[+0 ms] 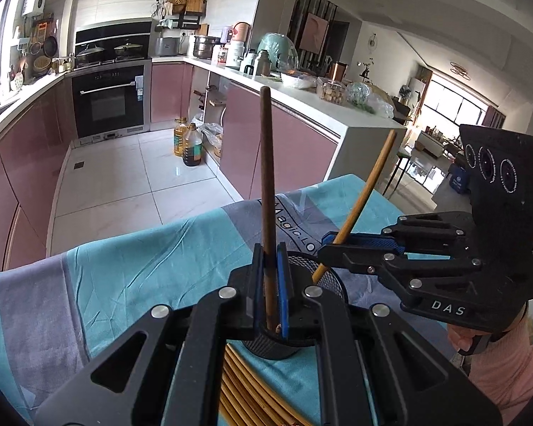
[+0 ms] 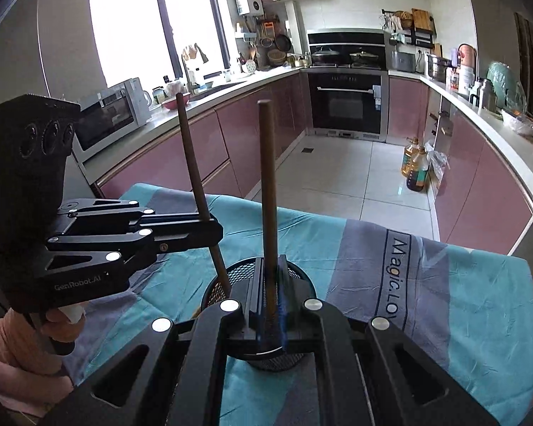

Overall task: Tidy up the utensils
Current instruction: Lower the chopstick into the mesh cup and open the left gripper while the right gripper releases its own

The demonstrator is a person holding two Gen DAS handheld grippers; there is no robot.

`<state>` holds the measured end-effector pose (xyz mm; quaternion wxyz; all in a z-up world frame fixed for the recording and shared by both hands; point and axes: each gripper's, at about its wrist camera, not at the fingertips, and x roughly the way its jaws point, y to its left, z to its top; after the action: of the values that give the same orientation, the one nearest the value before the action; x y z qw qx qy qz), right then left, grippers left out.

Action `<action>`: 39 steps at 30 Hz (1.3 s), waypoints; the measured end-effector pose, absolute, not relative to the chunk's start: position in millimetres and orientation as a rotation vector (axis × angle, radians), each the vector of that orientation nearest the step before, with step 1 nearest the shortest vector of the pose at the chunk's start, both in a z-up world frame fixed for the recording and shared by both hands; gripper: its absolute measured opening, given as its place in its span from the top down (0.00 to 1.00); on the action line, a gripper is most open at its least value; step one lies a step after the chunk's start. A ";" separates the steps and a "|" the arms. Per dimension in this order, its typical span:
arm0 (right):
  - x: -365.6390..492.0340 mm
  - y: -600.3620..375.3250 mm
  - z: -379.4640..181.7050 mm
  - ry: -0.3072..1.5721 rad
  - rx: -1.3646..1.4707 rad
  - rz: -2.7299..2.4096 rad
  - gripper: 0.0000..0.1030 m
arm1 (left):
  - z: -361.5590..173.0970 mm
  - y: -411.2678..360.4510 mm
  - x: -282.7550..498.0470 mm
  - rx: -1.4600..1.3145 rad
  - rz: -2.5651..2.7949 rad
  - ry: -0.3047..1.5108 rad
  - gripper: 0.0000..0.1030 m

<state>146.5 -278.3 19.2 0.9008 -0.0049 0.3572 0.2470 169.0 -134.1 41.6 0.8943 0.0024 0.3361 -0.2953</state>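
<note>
Both claws over the black wire-mesh cylindrical holder [image 1: 303, 323], which stands on the teal-and-grey cloth-covered table [image 1: 131, 266].

Left gripper [image 1: 270, 284]: jaws pinched nearly shut on a dark brown wooden chopstick [image 1: 266, 177]. Stick stands close to upright, top toward 12 o'clock, lower end already below the holder's rim.

Right gripper [image 1: 328, 243]: jaws likewise nearly closed, on a pale bamboo chopstick [image 1: 369, 184]. In the left wrist view it leans toward 1 o'clock, and its lower tip sits at the rim on the 2 o'clock side of the holder.

A loose bundle of pale bamboo sticks [image 1: 245, 387] lies on the cloth at 6 o'clock from the holder, just beside its base. Still to be sorted, I judge.

Handling notes (judgement): chopsticks are light, stiff and smooth, so they can pivot or slide between flat pads. Both are held low on the shaft, which keeps the long free end from swinging much. The mesh holder looks light; a sideways knock from either stick could tip it. Lower straight, release only once the tip is well inside.
</note>
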 end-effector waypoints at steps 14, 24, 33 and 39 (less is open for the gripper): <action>167.5 -276.6 16.9 0.702 0.067 0.416 0.78 | 35.3 -125.3 178.5 0.011 -0.546 0.680 0.79; 98.2 -279.5 30.5 0.579 0.052 0.491 0.62 | 20.8 -89.6 140.2 0.043 -0.487 0.636 0.59; 62.9 -239.8 -27.3 0.750 0.008 0.595 0.60 | -54.7 -62.3 115.0 0.090 -0.439 0.801 0.58; 70.5 -227.1 -65.8 0.865 0.024 0.560 0.65 | -90.9 -57.3 110.4 0.087 -0.413 0.878 0.59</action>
<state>70.5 -227.1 -65.8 0.8701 0.0114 0.4137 0.2679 110.4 -57.3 -90.9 0.8837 0.0416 0.4218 -0.1985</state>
